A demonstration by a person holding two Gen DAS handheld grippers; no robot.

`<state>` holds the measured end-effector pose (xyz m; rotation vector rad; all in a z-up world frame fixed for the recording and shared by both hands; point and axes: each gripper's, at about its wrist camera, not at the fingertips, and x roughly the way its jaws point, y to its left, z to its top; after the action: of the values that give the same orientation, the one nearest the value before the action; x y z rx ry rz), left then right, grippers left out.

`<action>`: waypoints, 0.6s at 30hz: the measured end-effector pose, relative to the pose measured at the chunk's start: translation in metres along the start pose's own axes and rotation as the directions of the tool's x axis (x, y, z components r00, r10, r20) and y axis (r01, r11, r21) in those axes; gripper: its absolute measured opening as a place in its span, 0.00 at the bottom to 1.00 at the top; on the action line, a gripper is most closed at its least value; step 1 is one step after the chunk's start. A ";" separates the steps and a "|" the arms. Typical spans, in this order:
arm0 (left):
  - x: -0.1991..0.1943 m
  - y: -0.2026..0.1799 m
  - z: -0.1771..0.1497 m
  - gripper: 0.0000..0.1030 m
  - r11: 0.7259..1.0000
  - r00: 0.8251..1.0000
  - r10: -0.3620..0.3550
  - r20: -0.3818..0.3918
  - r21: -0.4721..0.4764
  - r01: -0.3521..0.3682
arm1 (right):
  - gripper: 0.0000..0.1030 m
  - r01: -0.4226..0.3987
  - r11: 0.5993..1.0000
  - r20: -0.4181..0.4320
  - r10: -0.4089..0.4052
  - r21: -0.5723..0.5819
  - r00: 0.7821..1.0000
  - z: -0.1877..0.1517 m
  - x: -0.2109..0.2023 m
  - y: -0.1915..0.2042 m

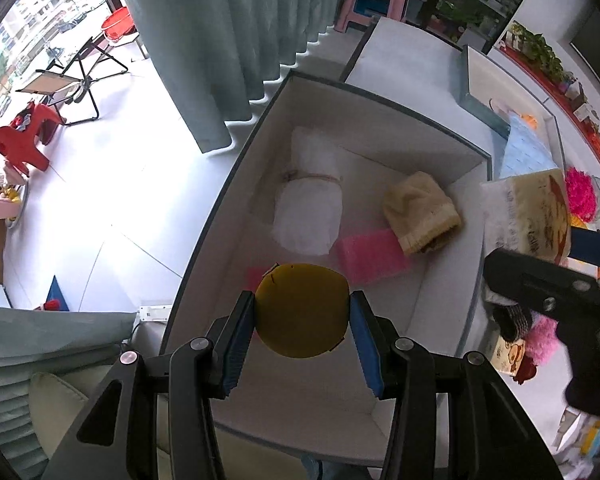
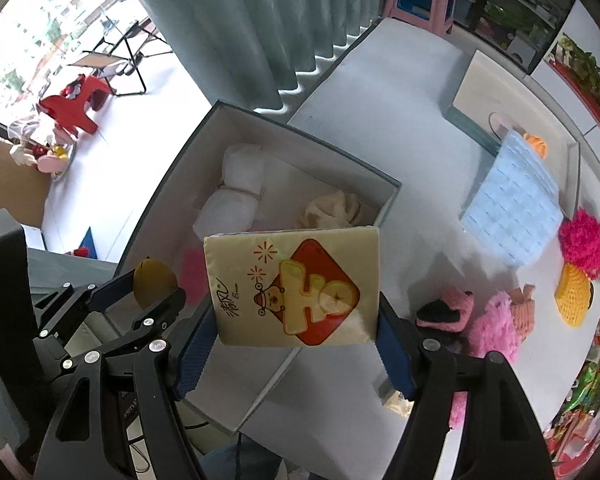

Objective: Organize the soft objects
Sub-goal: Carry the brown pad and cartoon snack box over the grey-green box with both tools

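Gripping a round yellow soft toy [image 1: 302, 310] between its blue pads [image 1: 240, 344], the left gripper [image 1: 302, 316] hangs over the near end of the open white box [image 1: 204, 240], its jaws clenched on the toy's sides. Beside it, the right gripper [image 2: 296, 336] has its jaws clamped on a cream tissue pack [image 2: 294, 286] printed with a red diamond, held above the box's right wall. Inside the box, a pink sponge-like block [image 1: 374, 254] lies on the floor just beyond the yellow toy, a beige knitted hat [image 1: 420, 210] touches its far right end, and a white bundle tied with string [image 1: 310, 204] rests toward the far left wall. On the tabletop [image 2: 380, 92] right of the box, pink fluffy items [image 2: 496, 328] sit near the front edge, a yellow crocheted piece [image 2: 574, 296] and a magenta pompom [image 2: 582, 242] lie farther right, and a light blue quilted pad [image 2: 512, 204] leans out of a second box [image 2: 476, 128] toward the far edge.
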<state>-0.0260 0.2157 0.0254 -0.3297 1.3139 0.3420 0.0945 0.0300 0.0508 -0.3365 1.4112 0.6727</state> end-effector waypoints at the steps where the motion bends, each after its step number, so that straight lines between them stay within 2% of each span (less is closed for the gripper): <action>1: 0.002 0.000 0.002 0.47 1.000 1.000 -0.001 -0.002 0.001 0.001 | 0.74 0.003 1.000 -0.005 -0.003 -0.001 1.000 0.002 0.003 0.002; 18: 0.024 0.003 0.018 0.47 0.999 0.998 -0.022 -0.053 0.025 0.023 | 0.74 0.028 1.000 -0.057 -0.029 -0.009 0.998 0.025 0.024 0.013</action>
<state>-0.0065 0.2277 0.0063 -0.3333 1.3639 0.2991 0.1068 0.0600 0.0334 -0.3841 1.4558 0.6499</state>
